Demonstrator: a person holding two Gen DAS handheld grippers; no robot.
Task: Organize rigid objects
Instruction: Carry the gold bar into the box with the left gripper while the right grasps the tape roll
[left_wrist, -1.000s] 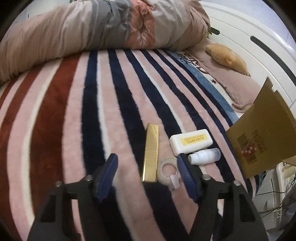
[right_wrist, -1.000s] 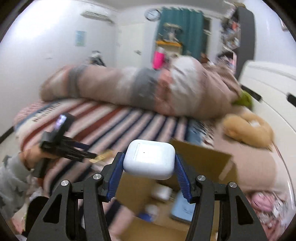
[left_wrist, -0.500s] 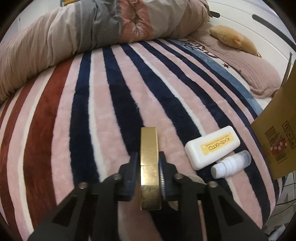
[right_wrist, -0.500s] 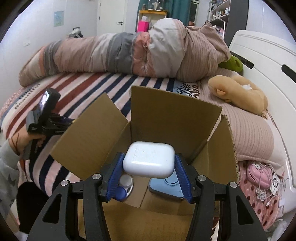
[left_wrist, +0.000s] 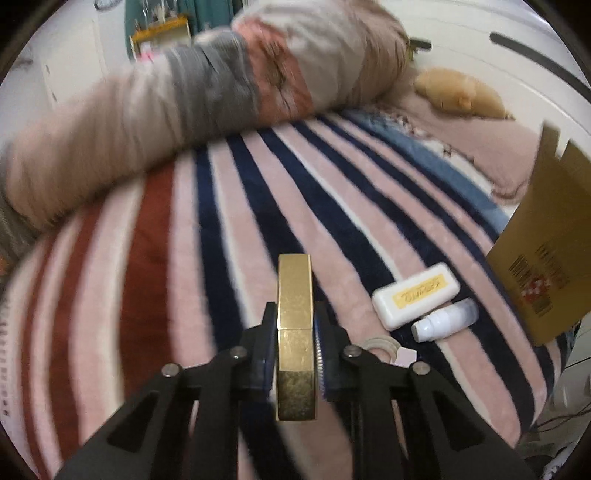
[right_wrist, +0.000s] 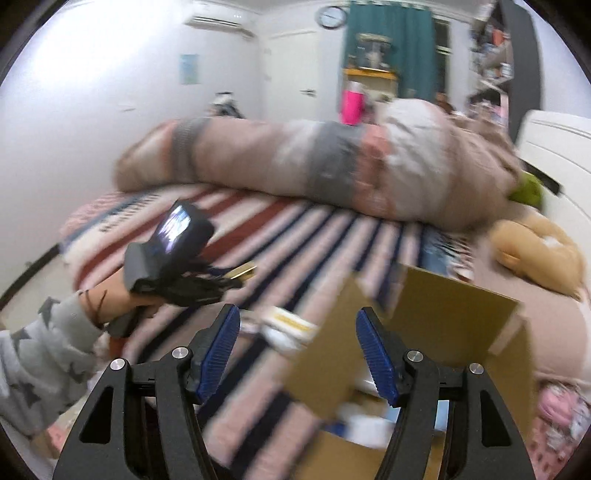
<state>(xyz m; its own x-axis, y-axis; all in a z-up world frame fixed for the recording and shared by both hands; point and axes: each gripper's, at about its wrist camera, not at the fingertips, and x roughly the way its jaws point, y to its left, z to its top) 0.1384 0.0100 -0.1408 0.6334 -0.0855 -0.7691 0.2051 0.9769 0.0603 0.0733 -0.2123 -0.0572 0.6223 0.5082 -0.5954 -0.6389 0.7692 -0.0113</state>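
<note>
**Q:** Bedroom scene, striped blanket (left_wrist: 229, 236) covering a bed. What is where?

**A:** At the lower centre of the left wrist view, the left gripper (left_wrist: 294, 354) has its jaws pinching a slim gold bar-shaped object (left_wrist: 294, 332), which points away up the frame. It seems lifted off the blanket, though blur makes that uncertain. To its right lie a white case with a yellow label (left_wrist: 415, 295), a small white bottle (left_wrist: 445, 325) just beside it, and a tape roll (left_wrist: 380, 345) partly hidden by the gripper. A cardboard box (left_wrist: 546, 258) stands at the right edge.

**Q:** And the other side?

**A:** At the bottom of the right wrist view, the right gripper (right_wrist: 297, 354) has its jaws spread wide with nothing between them. It sits above the box's raised flaps (right_wrist: 424, 332). Items inside the box are too blurred to name.

**Q:** What could go wrong?

**A:** The gold object is smooth and held only along its narrow sides, so a quick swing toward the box could let it slip or pivot. The upright flaps could catch it on the way in. Both grippers heading for the same opening may also collide.
</note>
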